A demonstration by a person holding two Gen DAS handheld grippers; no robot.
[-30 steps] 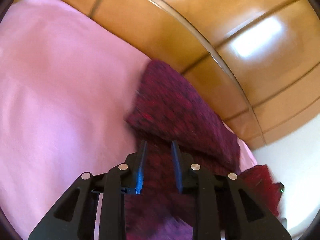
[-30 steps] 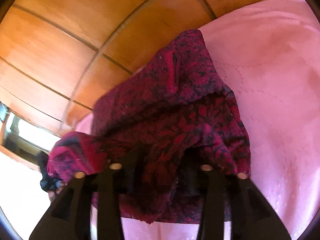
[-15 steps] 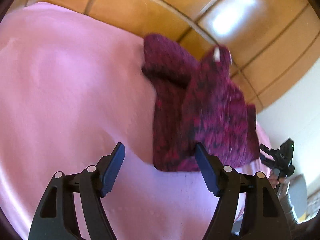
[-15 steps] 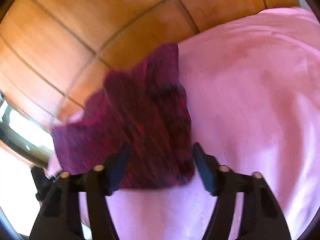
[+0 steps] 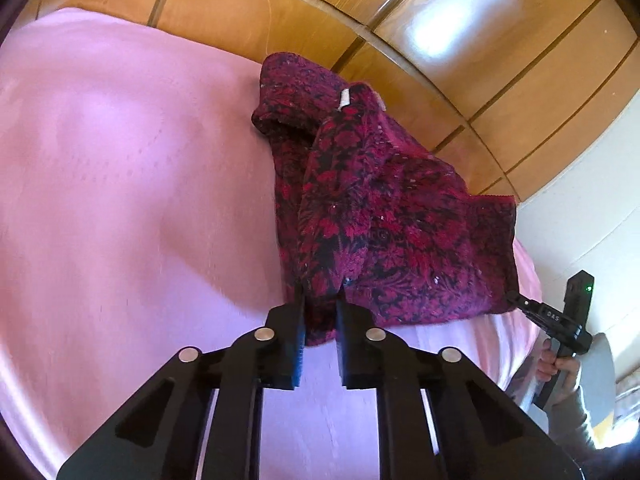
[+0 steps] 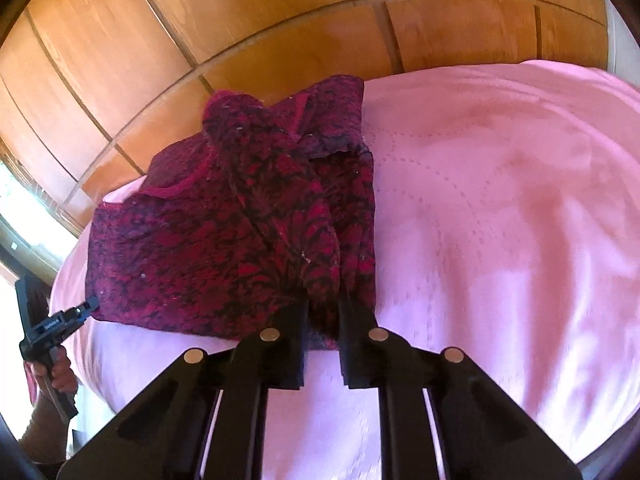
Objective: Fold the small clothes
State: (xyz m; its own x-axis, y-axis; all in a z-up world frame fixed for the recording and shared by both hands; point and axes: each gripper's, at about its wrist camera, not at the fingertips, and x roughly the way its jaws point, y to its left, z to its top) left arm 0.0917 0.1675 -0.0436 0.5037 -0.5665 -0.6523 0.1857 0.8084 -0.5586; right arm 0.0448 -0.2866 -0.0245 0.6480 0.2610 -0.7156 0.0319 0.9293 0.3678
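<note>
A dark red and black patterned garment (image 5: 392, 220) lies rumpled on the pink bedspread (image 5: 120, 180), a white label (image 5: 344, 98) showing near its far end. My left gripper (image 5: 320, 296) is at its near left corner, jaws closing with the hem pinched between the pads. In the right wrist view the same garment (image 6: 224, 248) spreads to the left, and my right gripper (image 6: 322, 300) has its jaws closing tight on the near right corner. Each view shows the other gripper at the garment's far near corner: the right one (image 5: 514, 298) and the left one (image 6: 86, 306).
Glossy wooden panels (image 5: 480, 60) rise behind the bed, also in the right wrist view (image 6: 200, 20). The pink bedspread (image 6: 500, 200) stretches wide to the right of the garment. A hand (image 5: 560, 368) holds the right gripper's handle past the bed's edge.
Both grippers let go of the bunched garment, drew back with jaws wide, then closed again on its two near corners. The garment now lies more spread out on the bed.
</note>
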